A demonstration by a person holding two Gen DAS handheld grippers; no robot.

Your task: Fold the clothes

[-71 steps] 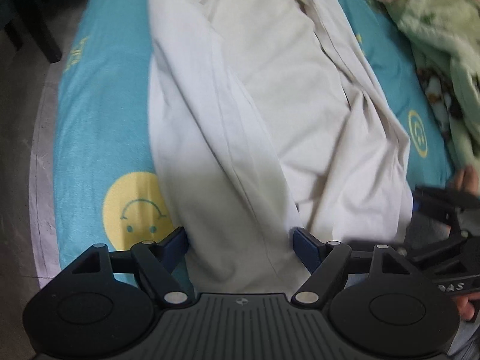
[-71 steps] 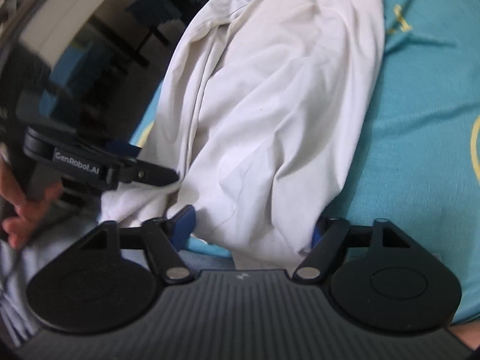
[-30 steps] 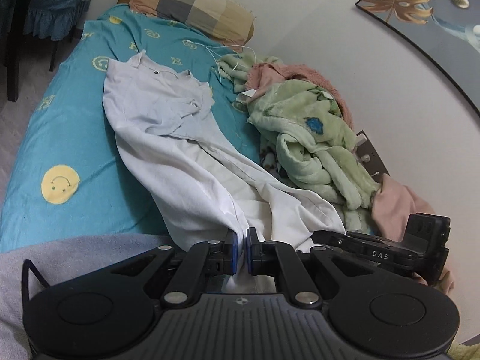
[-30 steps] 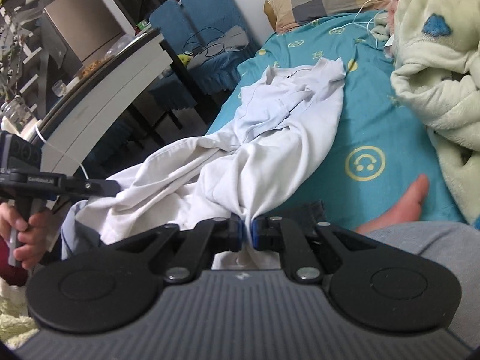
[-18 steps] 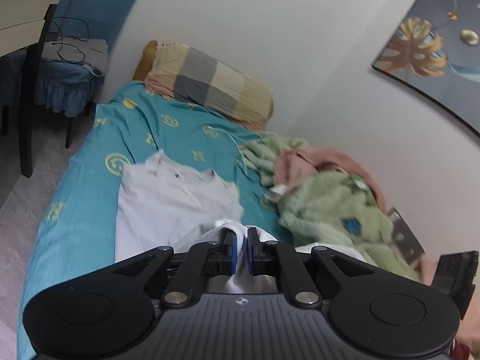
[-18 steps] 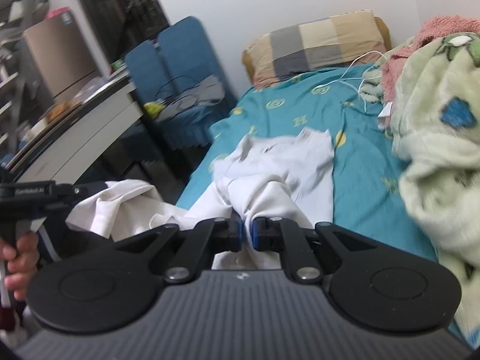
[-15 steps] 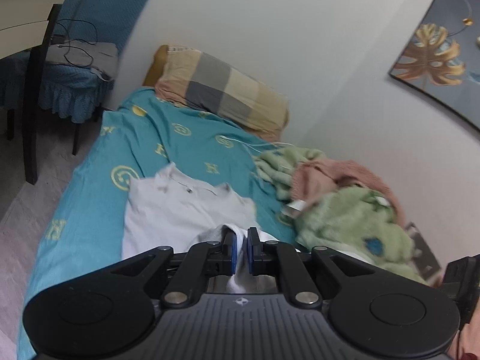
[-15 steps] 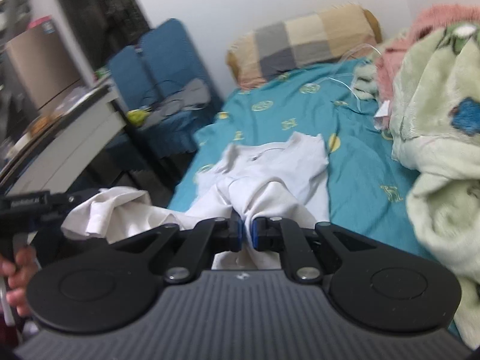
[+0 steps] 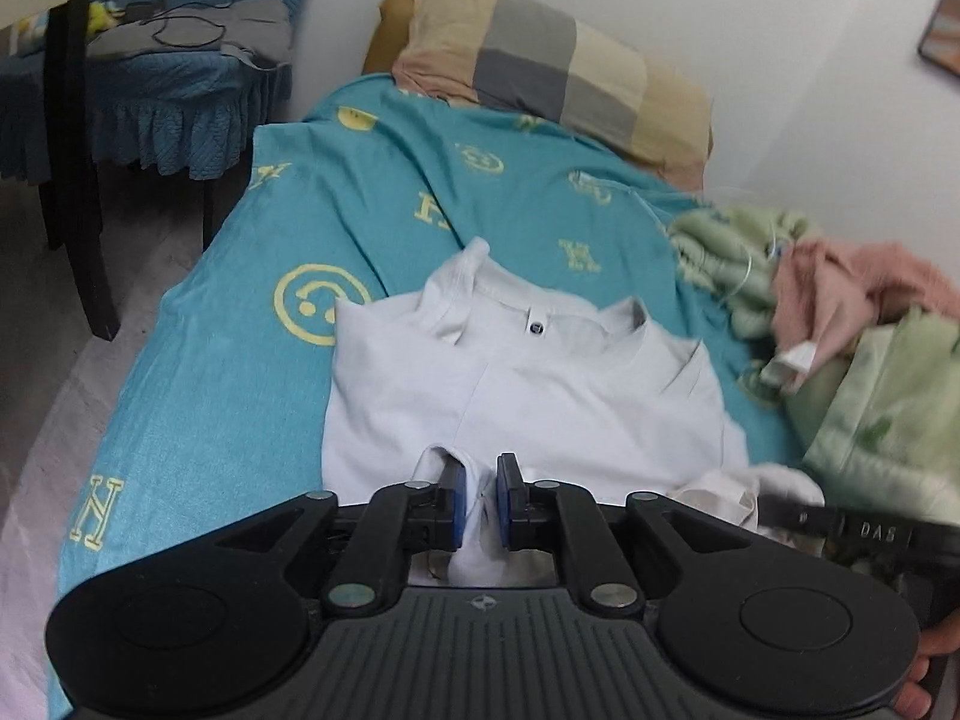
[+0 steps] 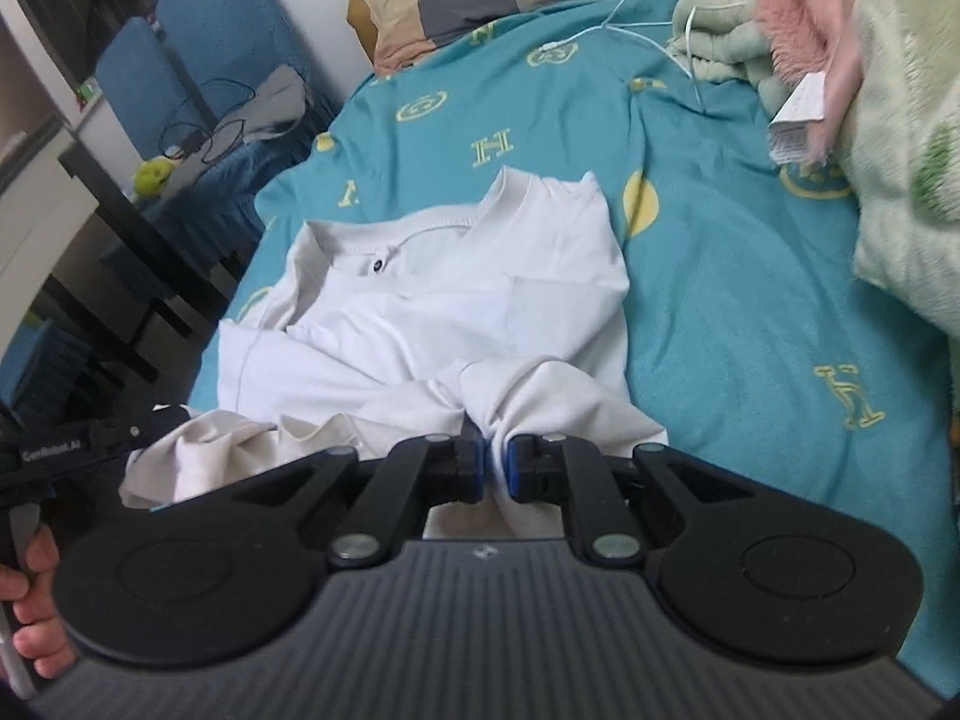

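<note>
White shirt (image 9: 516, 384) at frame centre, collar end flat on the teal bedsheet (image 9: 228, 372). Left gripper (image 9: 480, 501) and right gripper (image 10: 493, 462) each clamp its hem. Step: mid-fold; next, likely lay the hem toward the collar.

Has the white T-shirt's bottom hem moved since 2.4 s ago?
Yes. The white T-shirt hem, clamped by both grippers, has been carried toward its collar and the checked pillow, folding it.

White T-shirt (image 9: 510, 396) is spread collar-away on the bed, its near hem bunched, lifted and doubled over the body.
</note>
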